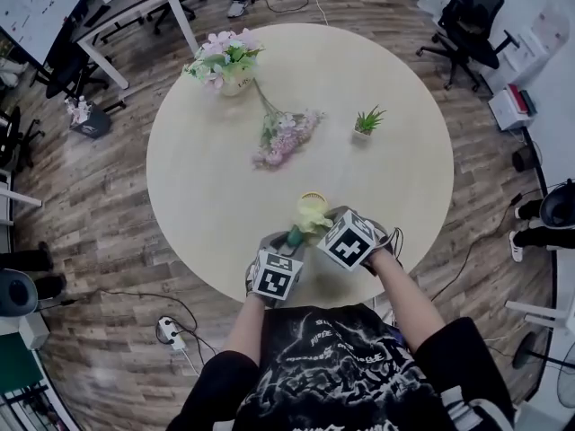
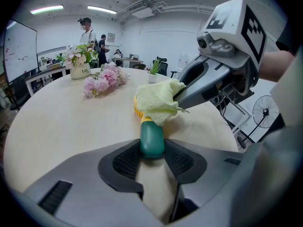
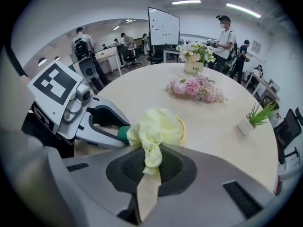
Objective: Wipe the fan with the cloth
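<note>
1. The round, pale table [image 1: 216,205] fills the middle of the scene on a wood-plank floor [image 1: 99,232], with office chairs and desks around the far side.
2. The person [image 1: 346,371], in a black printed shirt, stands at the near edge of the table with both forearms reaching over it.
3. The left gripper [image 2: 152,157] is at the near edge of the table, left of its partner. Its jaws are clamped on the green handle [image 2: 152,140] of the fan, both pads pressing the handle's sides.
4. The right gripper [image 3: 150,167] sits just beside it on the right. Its jaws are closed on a twisted tail of the cloth.
5. A vase of flowers [image 1: 225,61] stands at the far left of the table.
6. A loose bunch of pink flowers [image 1: 286,135] lies near the centre, its stems pointing toward the vase.
7. The cloth [image 3: 156,126], pale yellow-green, is bunched over the fan's head and covers most of it.
8. The fan [image 3: 182,126] is a small hand-held one with a yellow head. It is held over the near part of the table, its head pointing away from the person.
9. A small potted plant [image 1: 367,122] stands to the right of the loose flowers, well apart from the grippers.
</note>
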